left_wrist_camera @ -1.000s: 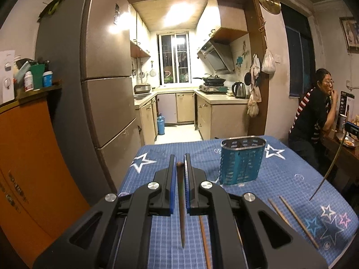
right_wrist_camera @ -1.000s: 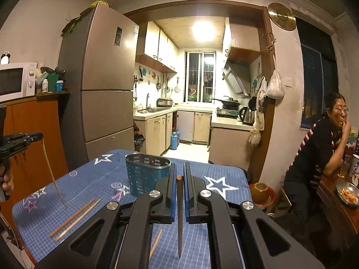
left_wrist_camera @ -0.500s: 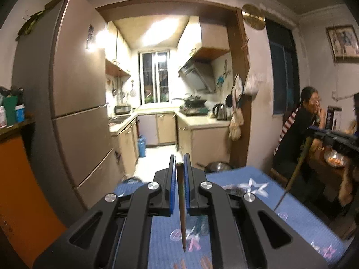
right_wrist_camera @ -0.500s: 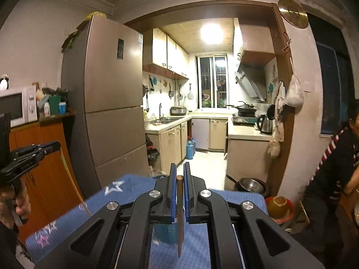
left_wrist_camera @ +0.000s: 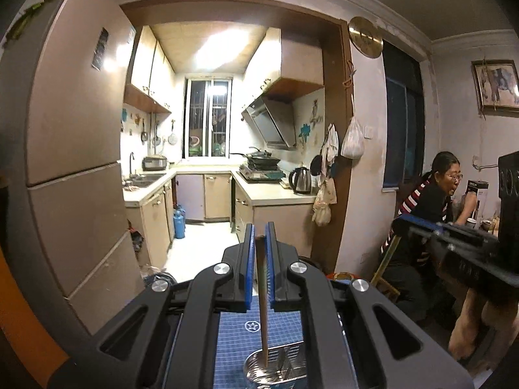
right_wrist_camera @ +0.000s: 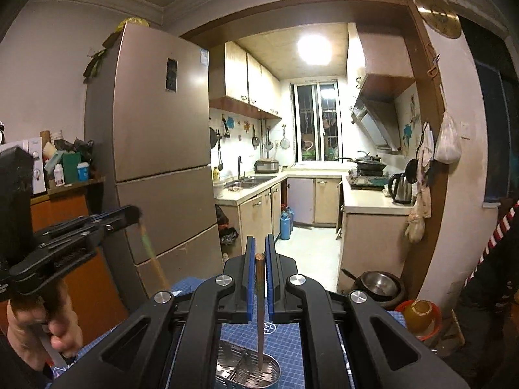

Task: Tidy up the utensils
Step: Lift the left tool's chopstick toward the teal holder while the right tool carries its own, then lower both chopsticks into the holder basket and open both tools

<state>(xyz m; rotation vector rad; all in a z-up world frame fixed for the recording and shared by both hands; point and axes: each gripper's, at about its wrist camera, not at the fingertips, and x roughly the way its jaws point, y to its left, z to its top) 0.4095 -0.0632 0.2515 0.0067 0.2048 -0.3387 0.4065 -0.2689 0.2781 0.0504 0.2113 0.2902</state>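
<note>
My left gripper (left_wrist_camera: 259, 228) is shut on a brown chopstick (left_wrist_camera: 263, 308) that hangs point down. Its tip sits just inside the rim of the metal-lined teal utensil holder (left_wrist_camera: 288, 351) on the blue star-print tablecloth (left_wrist_camera: 240, 334). My right gripper (right_wrist_camera: 259, 241) is shut on a second chopstick (right_wrist_camera: 259, 308), whose tip dips into the same holder (right_wrist_camera: 275, 361). Each gripper also shows in the other's view: the right gripper (left_wrist_camera: 402, 223) at the right edge, the left gripper (right_wrist_camera: 134, 214) at the left with a hand (right_wrist_camera: 42, 324) on its handle.
A tall fridge (right_wrist_camera: 162, 162) and an orange cabinet (right_wrist_camera: 84, 275) stand left of the table. A person (left_wrist_camera: 431, 201) sits at the right. A metal pot (right_wrist_camera: 378, 283) and an orange bowl (right_wrist_camera: 418, 314) rest on the floor by the kitchen doorway.
Both grippers rose and travelled forward over the table with their chopsticks. The holder, earlier ahead of them, now lies under the chopstick tips. The loose chopsticks on the cloth have left view.
</note>
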